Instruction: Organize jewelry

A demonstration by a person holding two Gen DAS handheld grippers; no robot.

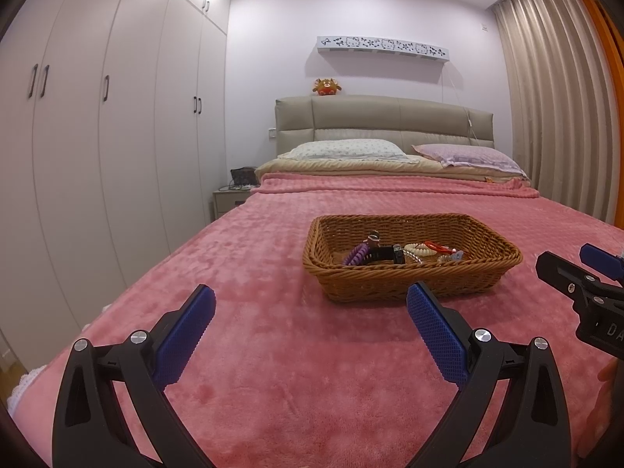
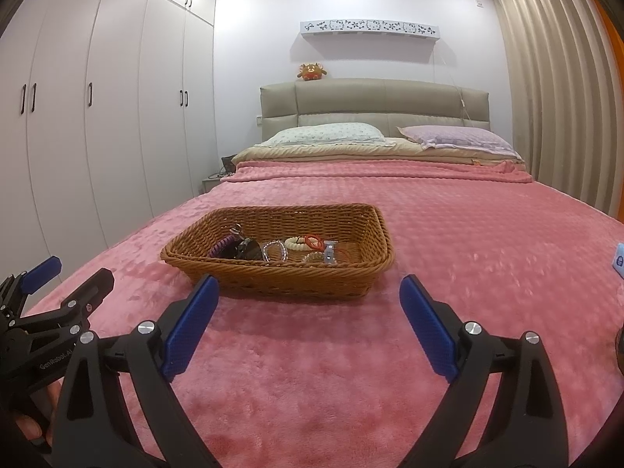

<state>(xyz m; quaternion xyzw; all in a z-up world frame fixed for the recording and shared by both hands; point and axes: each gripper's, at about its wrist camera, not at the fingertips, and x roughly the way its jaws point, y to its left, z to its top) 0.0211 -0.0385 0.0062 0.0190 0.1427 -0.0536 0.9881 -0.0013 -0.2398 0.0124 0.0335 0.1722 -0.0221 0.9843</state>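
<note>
On the pink blanket (image 2: 468, 234), mid-bed, sits a wicker basket (image 2: 374, 241) with jewelry piled along its near half: a purple coil band (image 2: 222, 246), a clear bead bracelet (image 2: 275, 250), a cream bead bracelet (image 2: 295, 242), a red loop (image 2: 314, 240), and a dark item beside the coil that I cannot identify. Basket's long axis runs left to right across both views. From the right gripper (image 2: 308, 325) it lies ahead and slightly left; from the left gripper (image 1: 310, 335) ahead and to the right. So it stands between the two tools, a little nearer the right one by my judgement. Both grippers hang above the blanket short of the near rim, fingers spread wide, nothing between them. A small blue-and-white packet (image 2: 618, 261) lies at the far right edge, well apart. Headboard (image 2: 374, 105) and wardrobe (image 2: 97, 117) beyond.
</note>
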